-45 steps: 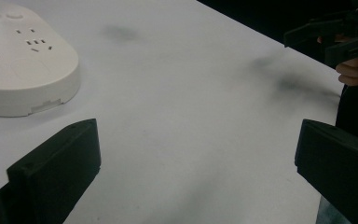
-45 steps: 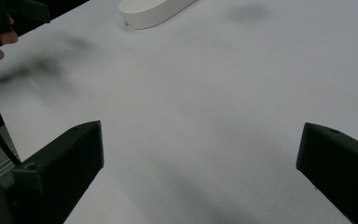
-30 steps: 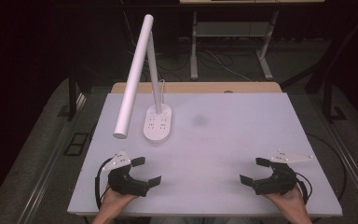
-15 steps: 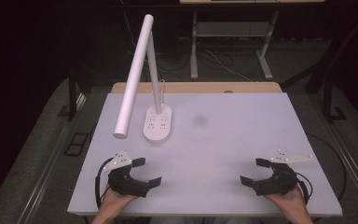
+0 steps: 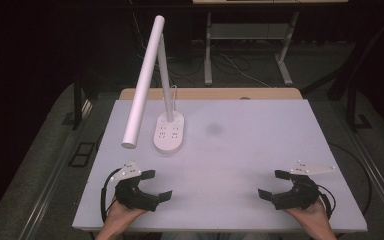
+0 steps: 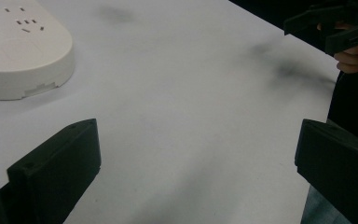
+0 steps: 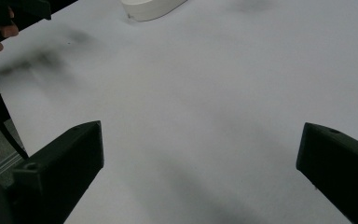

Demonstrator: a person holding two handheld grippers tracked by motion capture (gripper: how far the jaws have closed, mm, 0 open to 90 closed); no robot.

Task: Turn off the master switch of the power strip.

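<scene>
White lamp [image 5: 152,90] unmoved; both grippers same spots, fingers apart.

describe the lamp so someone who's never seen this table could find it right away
Start at the white table and look to its far left part, ahead of the left gripper. There stands a white desk lamp: its oval base carries socket holes, and a long tube head slants down from a thin upright post. Both grippers are black.

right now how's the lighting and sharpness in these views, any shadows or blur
High view: the table is evenly lit with dark surroundings and a faint smudge-like mark near the lamp base. Left gripper view: soft dark shadows lie on the table under the right tool. Right gripper view: slightly soft, its jaws blurred.
</scene>
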